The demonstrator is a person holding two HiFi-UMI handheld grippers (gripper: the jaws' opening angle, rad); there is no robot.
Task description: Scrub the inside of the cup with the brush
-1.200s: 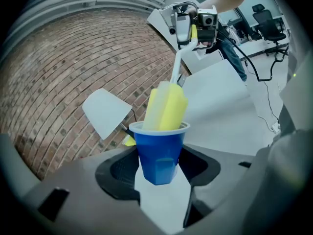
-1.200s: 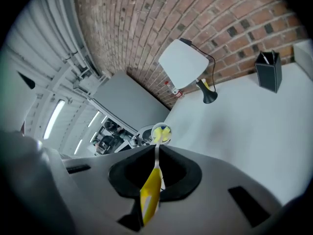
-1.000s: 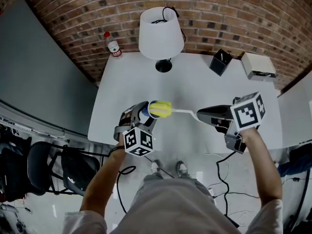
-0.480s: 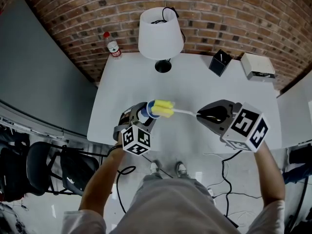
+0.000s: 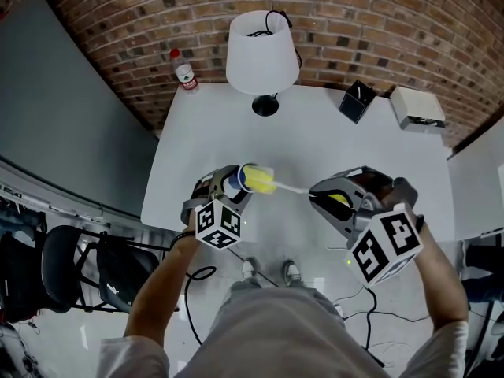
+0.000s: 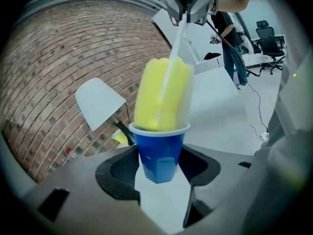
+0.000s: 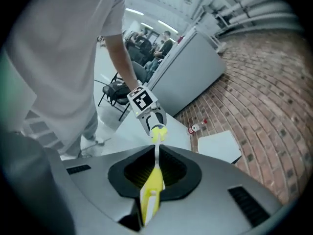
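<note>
My left gripper (image 5: 227, 189) is shut on a blue cup (image 6: 159, 148), held tipped with its mouth toward the right above the white table (image 5: 315, 132). A brush with a yellow sponge head (image 6: 161, 99) sits partly inside the cup (image 5: 236, 181), its head (image 5: 261, 181) sticking out of the rim. The thin white shaft (image 5: 293, 188) runs right to the yellow handle (image 7: 151, 192), on which my right gripper (image 5: 335, 199) is shut. In the right gripper view the sponge (image 7: 157, 132) and the left gripper (image 7: 152, 117) lie straight ahead.
A white table lamp (image 5: 262, 52) stands at the table's back edge, a plastic bottle (image 5: 183, 72) at its back left corner. A black box (image 5: 356, 101) and a white box (image 5: 419, 109) sit at the back right. An office chair (image 5: 71, 270) stands on the floor left.
The right gripper has rolled and dropped lower, its marker cube now nearer me. The sponge head has gone a little deeper into the cup. The left gripper has hardly moved.
</note>
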